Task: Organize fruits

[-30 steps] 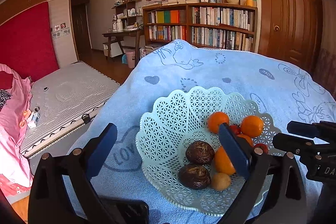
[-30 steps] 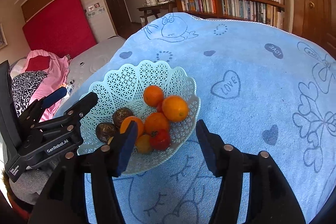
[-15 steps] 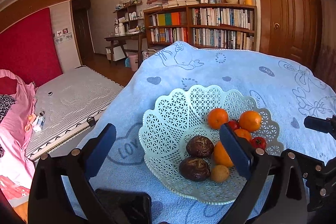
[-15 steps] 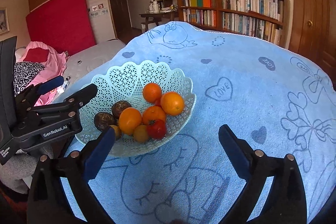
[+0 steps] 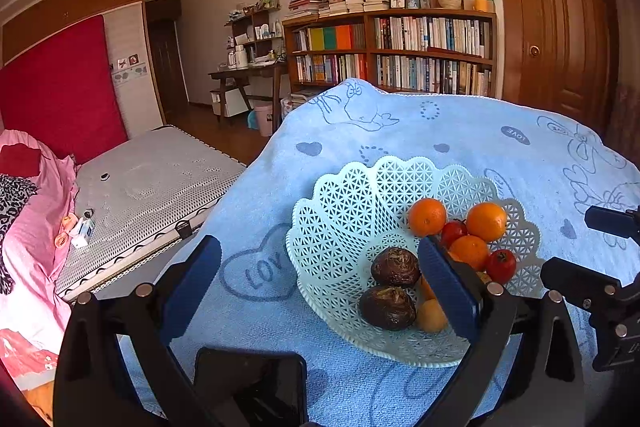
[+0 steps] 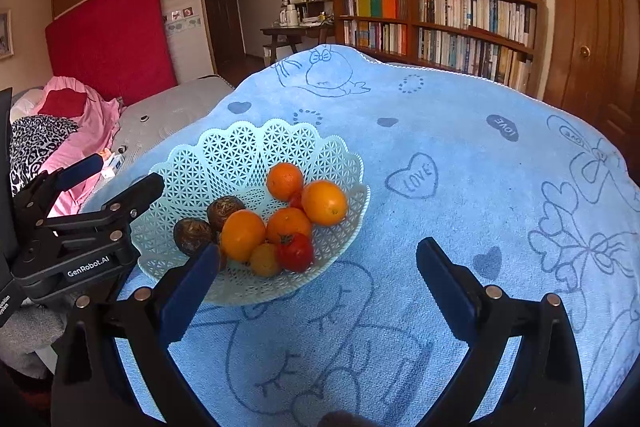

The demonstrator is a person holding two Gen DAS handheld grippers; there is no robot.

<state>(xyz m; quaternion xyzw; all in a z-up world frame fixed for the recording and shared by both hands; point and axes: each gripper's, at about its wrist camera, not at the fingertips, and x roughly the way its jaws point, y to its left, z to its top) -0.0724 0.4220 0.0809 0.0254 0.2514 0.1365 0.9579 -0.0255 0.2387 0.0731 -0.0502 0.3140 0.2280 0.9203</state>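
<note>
The fruit sits heaped in the pale lattice basket [image 6: 256, 155] on the blue towel [image 6: 460, 147]: oranges [image 6: 324, 202], a tomato [image 6: 295, 251] and two dark wrinkled fruits [image 5: 387, 307], all toward its near side. I judge the sorting finished, since no fruit lies loose on the cloth I can see (round fruit has no real long axis; the tomato's stem points up). My left gripper [image 5: 320, 299] and right gripper [image 6: 316, 291] both gape empty. Next I only need a clear retreat.

Four oranges [image 6: 285, 181], two tomatoes [image 6: 295, 251], two passionfruits [image 6: 225, 209].
</note>
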